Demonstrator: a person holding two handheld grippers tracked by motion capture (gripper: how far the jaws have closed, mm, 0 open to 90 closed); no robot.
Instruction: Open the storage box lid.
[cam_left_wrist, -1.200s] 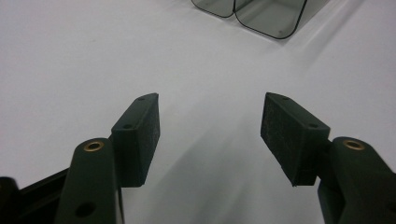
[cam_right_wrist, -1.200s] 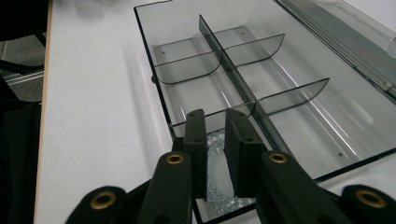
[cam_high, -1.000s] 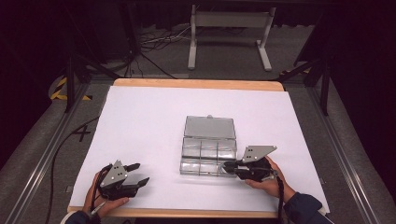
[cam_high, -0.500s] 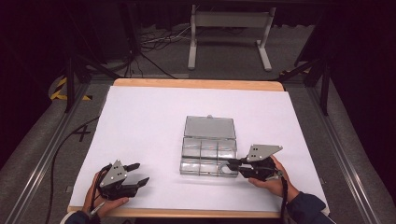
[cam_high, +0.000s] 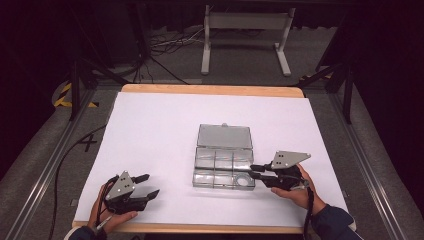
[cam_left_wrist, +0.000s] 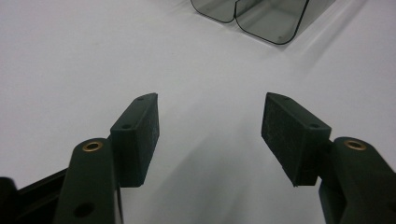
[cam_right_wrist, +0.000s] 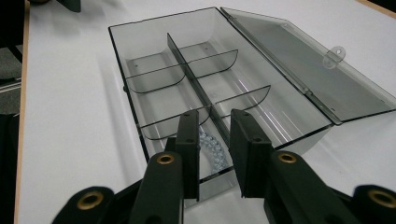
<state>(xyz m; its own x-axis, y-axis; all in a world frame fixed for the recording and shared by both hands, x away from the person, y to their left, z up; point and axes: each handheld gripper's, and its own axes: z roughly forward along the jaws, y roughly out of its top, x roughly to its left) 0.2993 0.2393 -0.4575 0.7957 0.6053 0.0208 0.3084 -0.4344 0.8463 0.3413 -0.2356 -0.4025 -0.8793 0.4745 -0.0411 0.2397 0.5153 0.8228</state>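
Right gripper view looks down your right gripper (cam_right_wrist: 212, 154) at a clear plastic organiser box (cam_right_wrist: 154, 70), lid (cam_right_wrist: 322, 79) flung open flat behind it. A bead bracelet (cam_right_wrist: 212, 149), a ring of small pale beads, lies in the nearest compartment, just below and between the jaw tips. The jaws stand narrow, a slim gap between them, gripping nothing; whether they touch the beads cannot be told.

From the high view, the box (cam_high: 223, 165) sits near the middle of the white table (cam_high: 150, 125), and the bracelet (cam_high: 243, 180) shows as a small ring in the front right compartment, at the tip of your right gripper (cam_high: 257, 171). Your left gripper (cam_high: 145, 186) rests near the front left table edge, well apart from the box.

By the look of it, the bracelet is either just placed or about to be lifted. Your next move likely calls for easing the jaws straight back over the low front wall without catching the divider (cam_right_wrist: 196, 88).

Left gripper view shows your left gripper (cam_left_wrist: 210, 126) with jaws wide and empty over bare table, and a rounded corner of the box (cam_left_wrist: 266, 18) beyond; the high view cannot confirm that width so plainly
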